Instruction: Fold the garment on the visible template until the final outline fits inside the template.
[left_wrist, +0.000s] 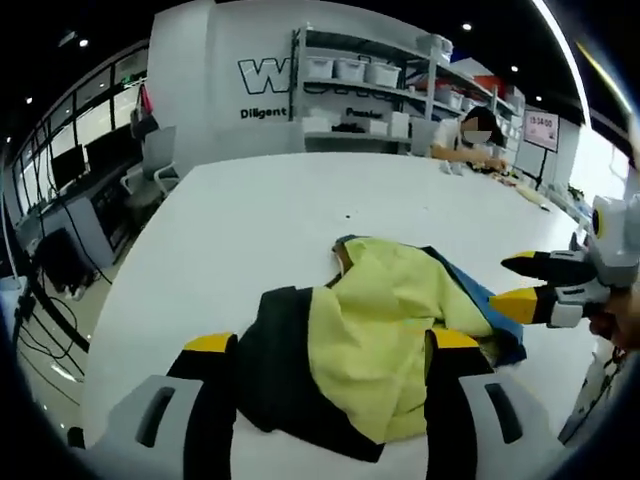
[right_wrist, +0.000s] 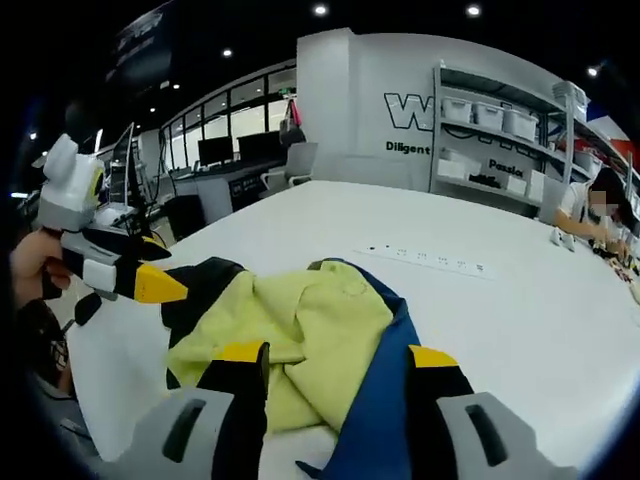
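Observation:
A crumpled garment (left_wrist: 385, 340), yellow-green with black and blue panels, lies in a heap on the white table (left_wrist: 250, 230). My left gripper (left_wrist: 332, 340) is open, its yellow-tipped jaws wide apart on either side of the heap's near part. From the right, the right gripper (left_wrist: 515, 285) comes in open, its tips beside the blue edge of the garment. In the right gripper view the garment (right_wrist: 310, 320) spreads between the jaws of my open right gripper (right_wrist: 338, 354). The left gripper (right_wrist: 150, 268), held by a hand (right_wrist: 30, 265), is open at the black side of the heap.
The table (right_wrist: 520, 300) runs far back, with a power strip (right_wrist: 420, 258) set in its top. A person (left_wrist: 478, 135) sits at the far end. Shelves (left_wrist: 370, 85) with white bins stand behind, and office chairs and desks (left_wrist: 140, 170) are off the left edge.

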